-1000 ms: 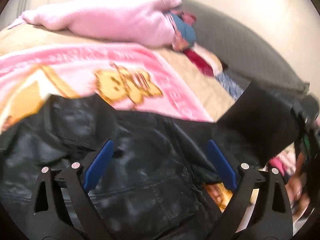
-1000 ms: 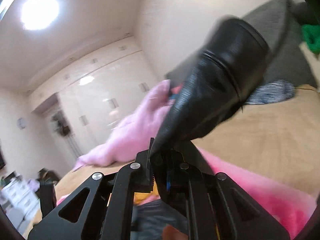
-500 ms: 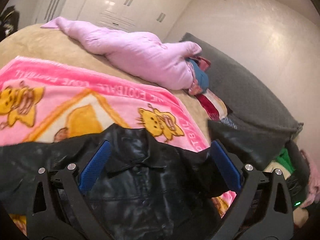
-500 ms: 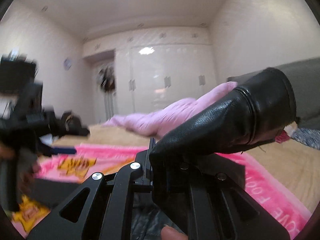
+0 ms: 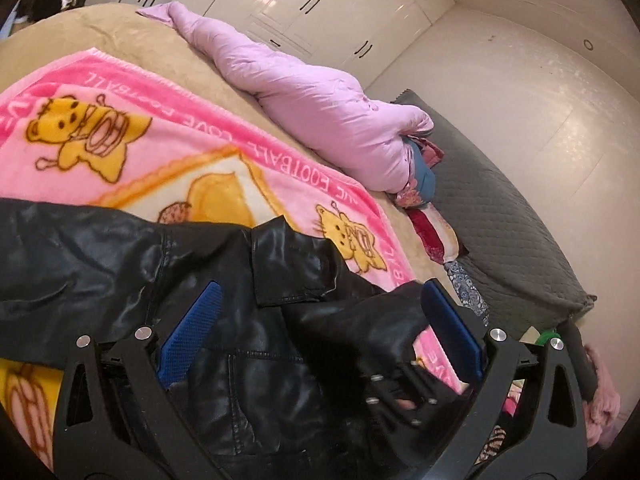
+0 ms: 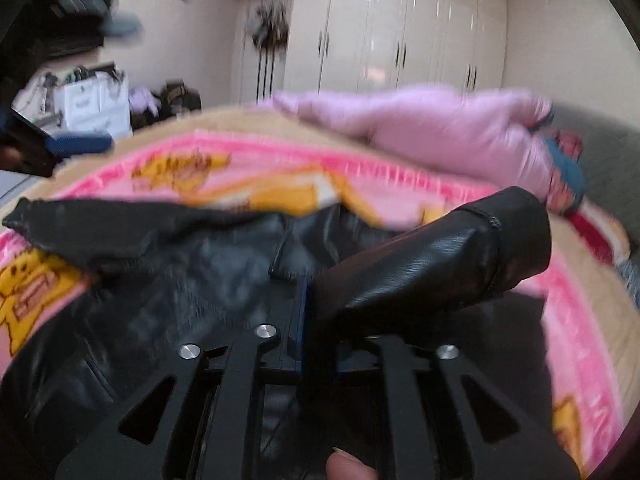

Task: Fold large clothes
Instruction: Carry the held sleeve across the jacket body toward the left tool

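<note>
Bedroom with glossy white wardrobe doors [image 5: 320, 4] behind a bed spread with a pink cartoon blanket [image 5: 132, 132].

A black leather jacket [image 5: 248, 320] lies on the near part of the blanket, collar toward the far side. Only the right wrist view shows its sleeve [image 6: 448, 264] pinched in the right gripper [image 6: 304, 320], cuff jutting up to the right. Only the left wrist view shows the left gripper [image 5: 320, 332] spread wide over the jacket, gripping nothing, with a lilac padded coat [image 5: 320, 108] and grey quilted headboard [image 5: 500, 232] beyond.
</note>
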Tool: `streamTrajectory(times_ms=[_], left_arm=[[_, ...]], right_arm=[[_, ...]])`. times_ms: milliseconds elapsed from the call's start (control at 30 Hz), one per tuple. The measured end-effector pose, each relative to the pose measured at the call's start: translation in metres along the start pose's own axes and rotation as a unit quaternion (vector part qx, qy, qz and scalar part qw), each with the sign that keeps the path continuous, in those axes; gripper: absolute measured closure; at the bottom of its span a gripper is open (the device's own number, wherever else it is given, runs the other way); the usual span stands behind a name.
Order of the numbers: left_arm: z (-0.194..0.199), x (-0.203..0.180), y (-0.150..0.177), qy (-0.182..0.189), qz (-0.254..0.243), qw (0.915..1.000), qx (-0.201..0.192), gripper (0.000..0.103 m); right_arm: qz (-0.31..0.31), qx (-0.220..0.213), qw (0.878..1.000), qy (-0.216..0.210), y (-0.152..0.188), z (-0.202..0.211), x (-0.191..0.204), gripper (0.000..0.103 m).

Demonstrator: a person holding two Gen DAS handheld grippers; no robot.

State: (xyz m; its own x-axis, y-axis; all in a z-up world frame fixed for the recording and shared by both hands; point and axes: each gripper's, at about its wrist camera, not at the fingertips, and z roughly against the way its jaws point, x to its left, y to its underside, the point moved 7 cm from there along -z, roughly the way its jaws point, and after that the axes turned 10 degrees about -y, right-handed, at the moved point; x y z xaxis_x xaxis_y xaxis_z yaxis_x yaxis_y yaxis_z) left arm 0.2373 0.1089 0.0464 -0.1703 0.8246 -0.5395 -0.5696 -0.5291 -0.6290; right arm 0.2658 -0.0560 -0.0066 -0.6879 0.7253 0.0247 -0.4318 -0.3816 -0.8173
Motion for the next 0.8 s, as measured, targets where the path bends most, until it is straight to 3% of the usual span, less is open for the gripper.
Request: streamTrajectory(times_ms=[33, 100, 167, 267, 333, 400, 500, 633, 800], left_arm=[[-0.001, 0.001, 0.003, -0.002, 0.000, 1.0000, 0.001, 0.010], [-0.005, 0.003, 0.009, -0.003, 0.000, 1.0000, 0.007, 0.010], [-0.010, 0.006, 0.015, -0.003, 0.003, 0.9999, 0.015, 0.010], [-0.014, 0.012, 0.025, -0.007, 0.009, 0.9996, 0.025, 0.010], [-0.013, 0.017, 0.027, -0.005, 0.022, 0.9994, 0.027, 0.010], [-0.010, 0.020, 0.027, -0.004, 0.028, 0.9993, 0.024, 0.010], [-0.003, 0.026, 0.023, -0.009, 0.028, 0.9994, 0.017, 0.010], [0.010, 0.038, 0.019, -0.005, 0.046, 0.9989, 0.010, 0.010], [0.024, 0.055, 0.015, 0.003, 0.079, 0.9969, 0.002, 0.010]], right_arm=[[-0.013, 0.011, 1.000, -0.002, 0.005, -0.003, -0.002, 0.071], [-0.073, 0.020, 0.997, -0.022, 0.011, -0.004, -0.010, 0.020], [-0.166, 0.001, 0.985, -0.039, 0.013, 0.004, -0.028, 0.006], [-0.299, -0.020, 0.953, -0.040, 0.023, 0.009, -0.058, 0.006], [-0.330, -0.054, 0.942, -0.011, 0.025, 0.020, -0.073, 0.006], [-0.301, -0.086, 0.949, 0.026, 0.016, 0.030, -0.074, 0.010], [-0.232, -0.119, 0.965, 0.016, -0.005, 0.041, -0.050, 0.015], [-0.138, -0.146, 0.979, -0.047, -0.024, 0.054, 0.000, 0.014], [-0.073, -0.116, 0.978, -0.156, -0.023, 0.059, 0.053, 0.013]])
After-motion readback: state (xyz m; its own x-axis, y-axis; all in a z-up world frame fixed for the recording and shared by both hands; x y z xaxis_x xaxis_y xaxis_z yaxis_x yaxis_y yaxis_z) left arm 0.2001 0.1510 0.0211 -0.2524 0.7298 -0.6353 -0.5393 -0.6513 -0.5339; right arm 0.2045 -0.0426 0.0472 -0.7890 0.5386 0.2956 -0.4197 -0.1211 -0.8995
